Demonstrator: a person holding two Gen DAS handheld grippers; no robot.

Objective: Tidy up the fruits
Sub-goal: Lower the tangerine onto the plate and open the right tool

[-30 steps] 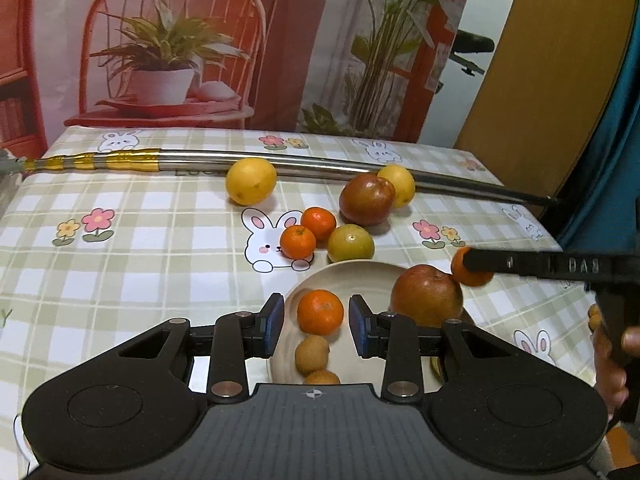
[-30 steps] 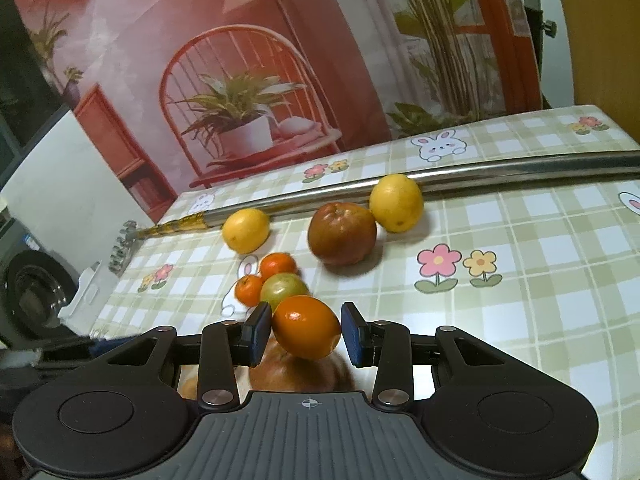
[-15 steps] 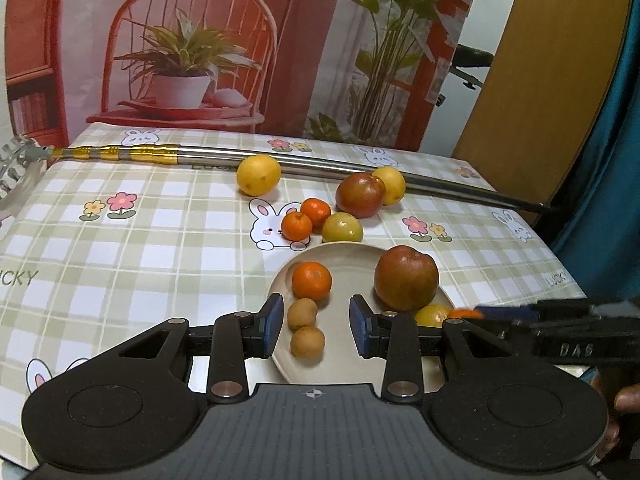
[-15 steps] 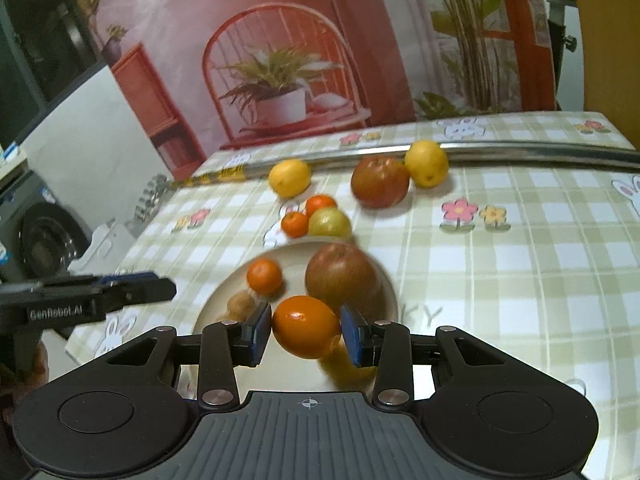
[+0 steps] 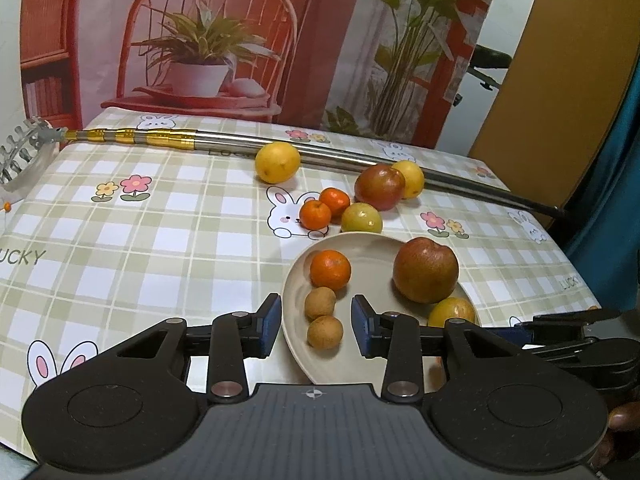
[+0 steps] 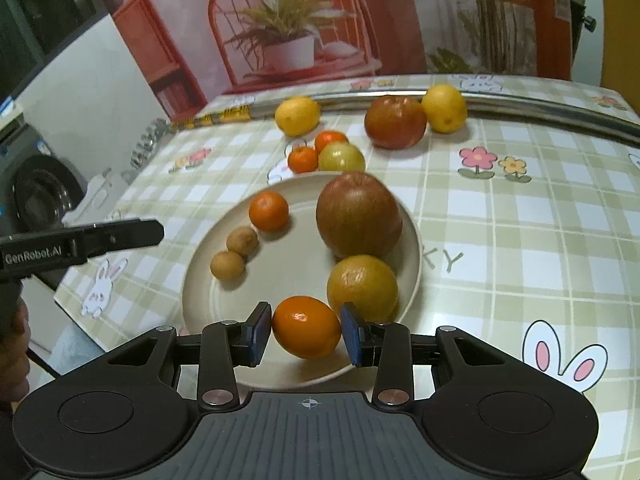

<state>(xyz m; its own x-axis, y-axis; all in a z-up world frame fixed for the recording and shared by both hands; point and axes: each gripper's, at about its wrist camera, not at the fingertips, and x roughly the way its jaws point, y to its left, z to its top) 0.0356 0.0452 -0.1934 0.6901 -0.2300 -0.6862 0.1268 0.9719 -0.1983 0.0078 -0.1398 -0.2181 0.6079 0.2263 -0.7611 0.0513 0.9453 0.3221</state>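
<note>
My right gripper (image 6: 306,334) clamps an orange (image 6: 306,332) over the plate (image 6: 280,272) near edge; my left gripper (image 5: 314,325) has its jaws apart, its body hiding the plate's near rim.

A long metal pole (image 5: 328,156) lies across the checked tablecloth (image 5: 160,240) — a printed backdrop (image 5: 240,40) hangs behind.

The right tongs (image 6: 307,334) were closed on an orange fruit (image 6: 306,332), both blue pads pressed against its sides, held low and pointing forward; the left tongs (image 5: 315,325) stood parted with nothing between the pads (image 5: 273,324), level and facing forward; each showed in the other's view.
</note>
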